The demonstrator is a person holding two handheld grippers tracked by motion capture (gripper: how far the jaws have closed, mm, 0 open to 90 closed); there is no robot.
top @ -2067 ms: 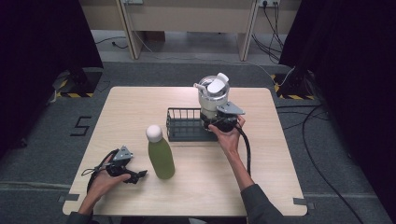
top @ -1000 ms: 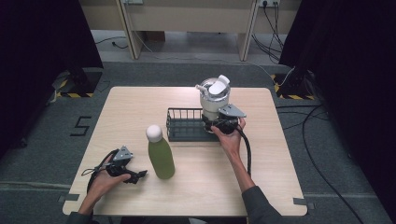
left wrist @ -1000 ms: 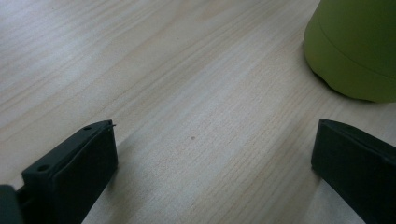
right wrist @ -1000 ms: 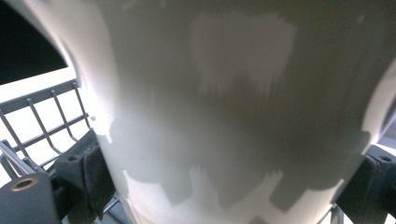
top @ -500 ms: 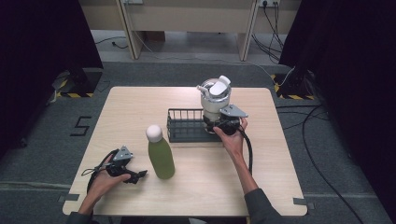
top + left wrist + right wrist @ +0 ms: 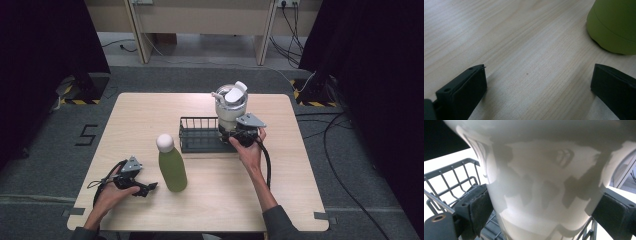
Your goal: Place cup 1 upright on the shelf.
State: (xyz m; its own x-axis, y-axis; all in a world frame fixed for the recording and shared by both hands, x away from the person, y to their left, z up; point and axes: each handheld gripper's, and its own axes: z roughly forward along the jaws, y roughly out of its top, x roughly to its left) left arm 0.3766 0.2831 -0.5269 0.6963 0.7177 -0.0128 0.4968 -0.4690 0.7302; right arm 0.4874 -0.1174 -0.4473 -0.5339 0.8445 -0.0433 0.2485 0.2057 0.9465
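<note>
Dark curtains and grey floor surround a pale wooden table [image 6: 150,115], on which a black wire basket [image 6: 197,135] sits slightly right of centre, toward the far edge. A white tumbler [image 6: 230,107] with a flip lid is held upright at the basket's right end by the right gripper [image 6: 239,134]; in the right gripper view its jaws are seen pressed against both sides of the cup's body [image 6: 544,195], with basket wires [image 6: 451,185] visible below and to the left. Whether the cup's base rests on the basket floor cannot be told.

The step in hand is judged to be the placing of the tumbler in the basket. Next, the cup should be lowered until seated, then the jaws opened and drawn straight back toward the near edge.

A green bottle [image 6: 171,165] stands near the near edge, left of centre. The left gripper [image 6: 142,187] lies just beside it on the table, jaws apart and empty, with the bottle's base [image 6: 614,27] seen close ahead. Open room remains along the right edge and the far left corner; the bottle is well apart from the basket.
</note>
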